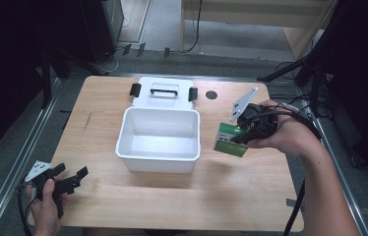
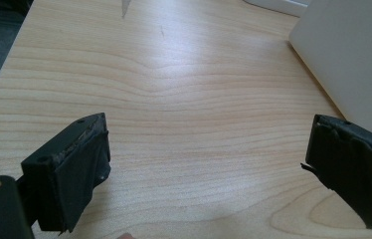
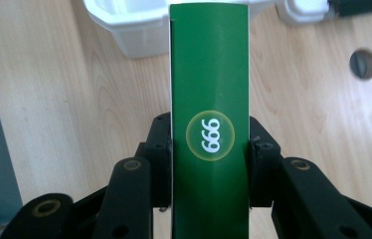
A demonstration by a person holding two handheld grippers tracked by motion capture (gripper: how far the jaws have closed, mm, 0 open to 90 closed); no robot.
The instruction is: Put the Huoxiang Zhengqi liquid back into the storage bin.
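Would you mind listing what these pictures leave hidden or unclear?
- Green box: its far end is cut off by the top edge in the right gripper view; its print is too small in the high view.
- White bin: cut off at the frame's corner in the left gripper view.

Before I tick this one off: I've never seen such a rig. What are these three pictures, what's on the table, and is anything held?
There is no robot here: a person holds a hand-operated claw in each hand. The high view looks down on the wooden table; the other two come from cameras riding on each claw, looking along its black jaws. On the table stands an open white plastic box, its lid with black latches folded back behind it. The right claw is shut on a green carton marked 999, held beside the box. The left claw is open and holds nothing, near the table's front left corner.
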